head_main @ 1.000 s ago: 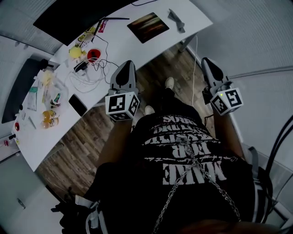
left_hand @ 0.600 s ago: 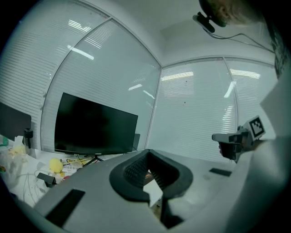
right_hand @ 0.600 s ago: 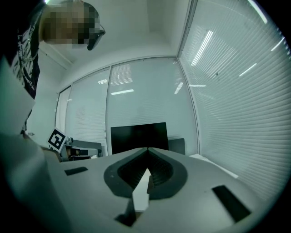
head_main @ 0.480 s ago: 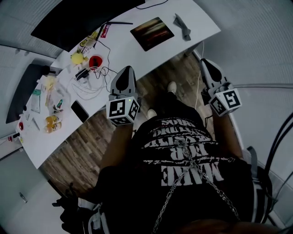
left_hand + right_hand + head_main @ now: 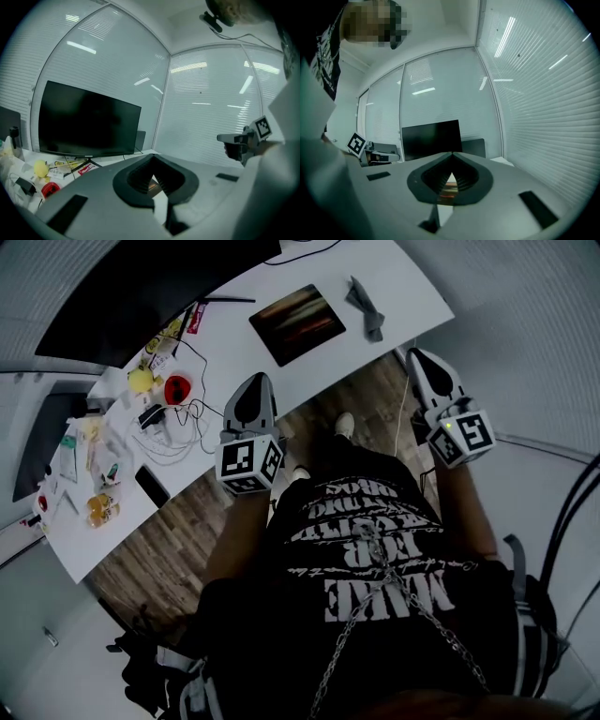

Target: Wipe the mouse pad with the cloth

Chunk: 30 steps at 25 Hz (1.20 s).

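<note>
Grey cloth [image 5: 366,306] lies crumpled on white tabletop [image 5: 239,338], just right of dark mouse pad [image 5: 297,323], near the far right corner. Likely light, limp, prone to bunching; best pinched at a raised fold mid-cloth, not at a flat edge. Pad likely thin, flexible, apt to slide under wiping; worth pinning at a corner. Left tongs [image 5: 256,381]: tips together, nothing held. Right tongs [image 5: 419,359]: same, closed and empty. Against a second ago: both tongs closer to the tabletop edge, right one now just short of the corner below the cloth. Pad and cloth unmoved, untouched.
</note>
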### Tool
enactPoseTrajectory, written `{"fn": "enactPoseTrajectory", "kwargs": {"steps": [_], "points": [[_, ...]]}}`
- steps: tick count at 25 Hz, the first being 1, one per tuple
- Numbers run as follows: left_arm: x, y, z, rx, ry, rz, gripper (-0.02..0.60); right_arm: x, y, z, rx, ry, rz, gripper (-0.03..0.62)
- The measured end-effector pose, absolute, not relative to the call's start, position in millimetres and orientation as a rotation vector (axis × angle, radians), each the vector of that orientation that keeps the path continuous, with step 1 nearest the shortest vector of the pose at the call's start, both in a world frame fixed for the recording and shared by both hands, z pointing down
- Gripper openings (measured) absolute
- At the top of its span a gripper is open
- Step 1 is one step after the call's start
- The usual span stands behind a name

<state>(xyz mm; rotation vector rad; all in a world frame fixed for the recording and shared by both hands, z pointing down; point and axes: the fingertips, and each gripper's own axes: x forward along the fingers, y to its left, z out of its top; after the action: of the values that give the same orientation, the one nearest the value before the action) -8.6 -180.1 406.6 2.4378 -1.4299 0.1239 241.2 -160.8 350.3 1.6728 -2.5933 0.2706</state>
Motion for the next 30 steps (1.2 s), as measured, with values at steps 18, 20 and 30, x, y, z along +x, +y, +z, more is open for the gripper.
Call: {"fn": "enactPoseTrajectory", "kwargs": {"steps": [18, 20, 30], "points": [[-24.7, -262.0, 492.0, 2.163, -1.663, 0.294, 0.006, 299.2, -318.0, 502.5, 1.409, -2.403, 0.499, -0.006], [-28.0, -272.7, 516.7, 2.129, -1.641, 0.310, 0.006, 298.5, -334.9, 539.7, 1.379, -2.332, 0.525, -0.005], [-44.1, -325.7, 596.0, 2.011, -1.579, 0.381, 0.006, 321.0, -371.5, 709.9, 1.257, -1.956, 0.727, 0.132]]}}
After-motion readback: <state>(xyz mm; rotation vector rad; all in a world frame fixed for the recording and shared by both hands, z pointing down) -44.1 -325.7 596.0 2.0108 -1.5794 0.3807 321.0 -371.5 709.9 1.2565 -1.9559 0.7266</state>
